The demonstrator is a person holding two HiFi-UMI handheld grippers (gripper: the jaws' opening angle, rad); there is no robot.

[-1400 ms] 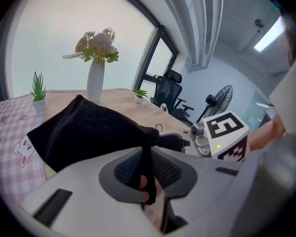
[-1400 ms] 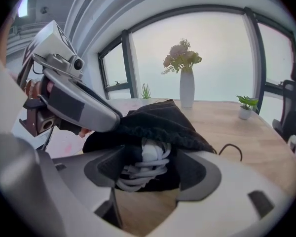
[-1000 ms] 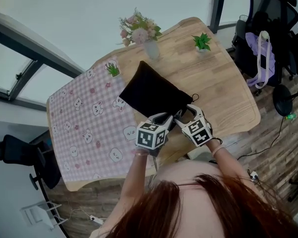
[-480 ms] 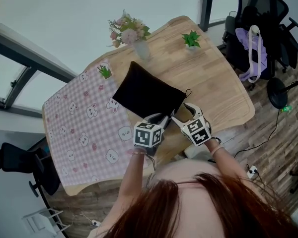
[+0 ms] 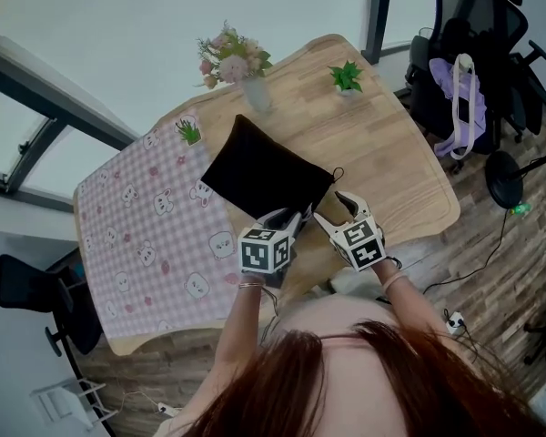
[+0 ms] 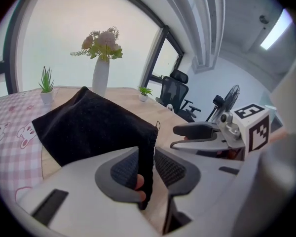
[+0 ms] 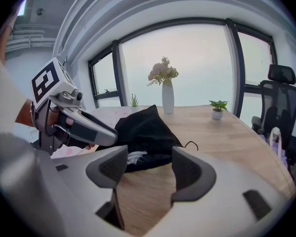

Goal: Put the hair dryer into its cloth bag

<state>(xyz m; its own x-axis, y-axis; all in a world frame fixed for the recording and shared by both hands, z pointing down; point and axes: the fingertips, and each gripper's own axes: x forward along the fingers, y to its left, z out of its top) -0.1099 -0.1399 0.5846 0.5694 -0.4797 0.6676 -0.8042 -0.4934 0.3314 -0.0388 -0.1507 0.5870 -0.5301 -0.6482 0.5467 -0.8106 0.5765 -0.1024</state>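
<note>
The black cloth bag [image 5: 259, 171] lies on the wooden table [image 5: 391, 171] with its mouth toward me. Something white [image 7: 133, 157], apparently part of the hair dryer, shows inside the mouth; the rest is hidden. My left gripper [image 5: 296, 217] is at the mouth's left corner. Its jaws have just been opening, and the bag's hem [image 6: 147, 147] hangs between them, clear of the right pad. My right gripper [image 5: 332, 208] hovers just in front of the mouth. Its jaws have closed slightly, still stand wide, and hold nothing [image 7: 150, 169].
A pink checked cloth [image 5: 146, 235] covers the table's left part. A vase of flowers [image 5: 246, 71] and two small potted plants [image 5: 346, 76] [image 5: 189, 132] stand along the far edge. An office chair with a purple bag [image 5: 464, 89] is off to the right.
The right gripper has drawn slightly back from the bag's mouth. The left gripper stays at the hem. The bag lies as before.
</note>
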